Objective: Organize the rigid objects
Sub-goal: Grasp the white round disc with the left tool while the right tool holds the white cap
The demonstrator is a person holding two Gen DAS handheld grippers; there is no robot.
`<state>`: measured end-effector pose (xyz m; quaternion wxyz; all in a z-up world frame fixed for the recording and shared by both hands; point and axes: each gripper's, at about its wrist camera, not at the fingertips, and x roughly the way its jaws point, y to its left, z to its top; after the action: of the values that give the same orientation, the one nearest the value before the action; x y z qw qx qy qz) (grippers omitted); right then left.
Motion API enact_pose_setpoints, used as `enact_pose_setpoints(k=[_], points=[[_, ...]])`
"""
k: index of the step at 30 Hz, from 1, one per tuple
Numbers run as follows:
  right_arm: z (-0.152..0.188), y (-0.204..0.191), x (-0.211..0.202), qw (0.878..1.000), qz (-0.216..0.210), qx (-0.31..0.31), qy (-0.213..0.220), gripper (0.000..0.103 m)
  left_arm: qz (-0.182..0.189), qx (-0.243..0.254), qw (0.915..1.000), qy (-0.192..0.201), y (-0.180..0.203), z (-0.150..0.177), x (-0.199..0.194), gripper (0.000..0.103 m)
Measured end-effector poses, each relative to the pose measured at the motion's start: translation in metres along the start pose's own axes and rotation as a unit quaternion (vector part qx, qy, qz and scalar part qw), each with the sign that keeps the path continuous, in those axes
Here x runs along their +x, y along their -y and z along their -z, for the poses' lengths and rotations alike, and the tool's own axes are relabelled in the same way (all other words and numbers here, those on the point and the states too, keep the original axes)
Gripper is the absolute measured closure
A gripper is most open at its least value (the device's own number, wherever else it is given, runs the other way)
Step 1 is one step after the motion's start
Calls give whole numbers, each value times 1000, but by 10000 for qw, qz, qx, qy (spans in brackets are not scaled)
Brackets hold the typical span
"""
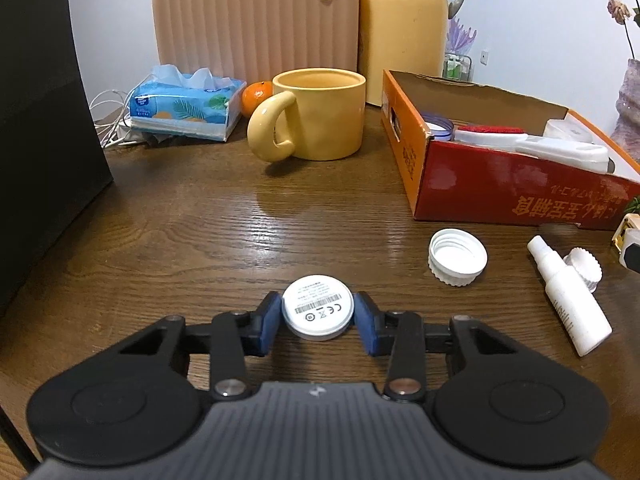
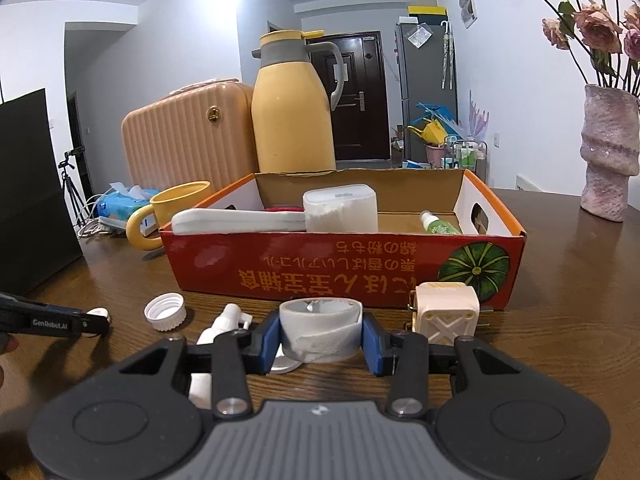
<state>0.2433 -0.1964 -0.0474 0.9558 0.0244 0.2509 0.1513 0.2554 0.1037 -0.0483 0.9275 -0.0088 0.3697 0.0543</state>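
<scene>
1. Left wrist view: the left gripper [image 1: 317, 322] is clenching a white round disc [image 1: 317, 311] between its blue pads, low over the desk [image 1: 200, 232]. The disc is showing a barcode label with CE marks. A white cap [image 1: 458, 257] and a white spray bottle [image 1: 568, 300] are lying near the red cardboard box [image 1: 500, 188].
2. Right wrist view: the right gripper [image 2: 319, 338] is grasping a white tape roll [image 2: 320, 330] just before the box [image 2: 340, 272], which is bearing upside-down East Asian print. "GenRobot.AI" is showing on the other gripper at the left edge.
</scene>
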Motion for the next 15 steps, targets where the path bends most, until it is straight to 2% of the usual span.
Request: enact_pose_setpoints(k=[10, 15], points=[[3, 5, -10, 9999, 47, 88, 105, 62, -59, -78, 9999, 24, -1, 1, -3, 63], [3, 7, -16, 9998, 65, 129, 167, 62, -45, -90, 9998, 169, 1, 2, -11, 63]])
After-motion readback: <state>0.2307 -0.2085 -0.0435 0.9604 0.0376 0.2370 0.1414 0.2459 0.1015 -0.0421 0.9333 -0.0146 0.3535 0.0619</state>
